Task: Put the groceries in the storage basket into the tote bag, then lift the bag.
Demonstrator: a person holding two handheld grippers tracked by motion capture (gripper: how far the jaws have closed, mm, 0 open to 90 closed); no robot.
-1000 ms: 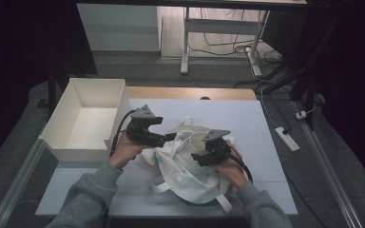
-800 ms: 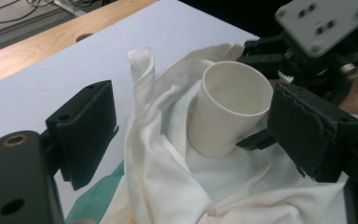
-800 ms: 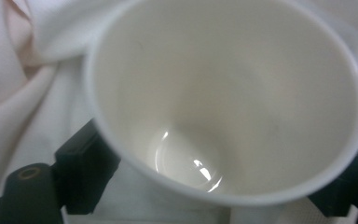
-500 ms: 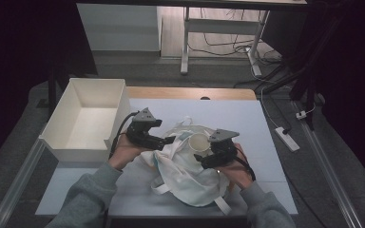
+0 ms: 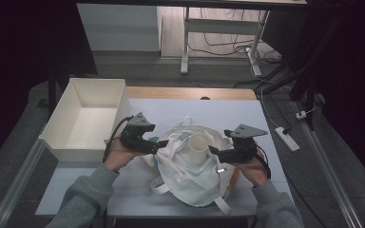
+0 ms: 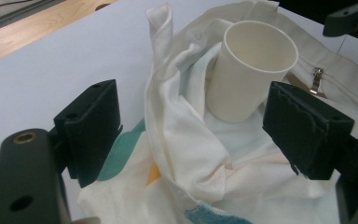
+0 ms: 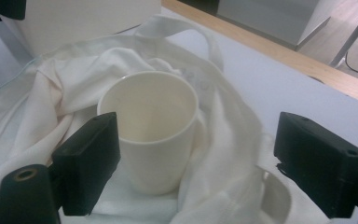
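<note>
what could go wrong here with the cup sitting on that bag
The paper cup stands upright on rumpled folds of the cloth bag, so it may tip if the fabric shifts. The left gripper has bag cloth between its open jaws; closing and pulling there could topple the cup. The right gripper, jaws just opened, sits close beside the cup and might nudge it.

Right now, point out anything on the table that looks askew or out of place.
The paper cup sits upright in the rumpled folds of the white cloth bag, not on the bare table. The bag is bunched up and its strap twisted. Nothing looks spilled or damaged.
</note>
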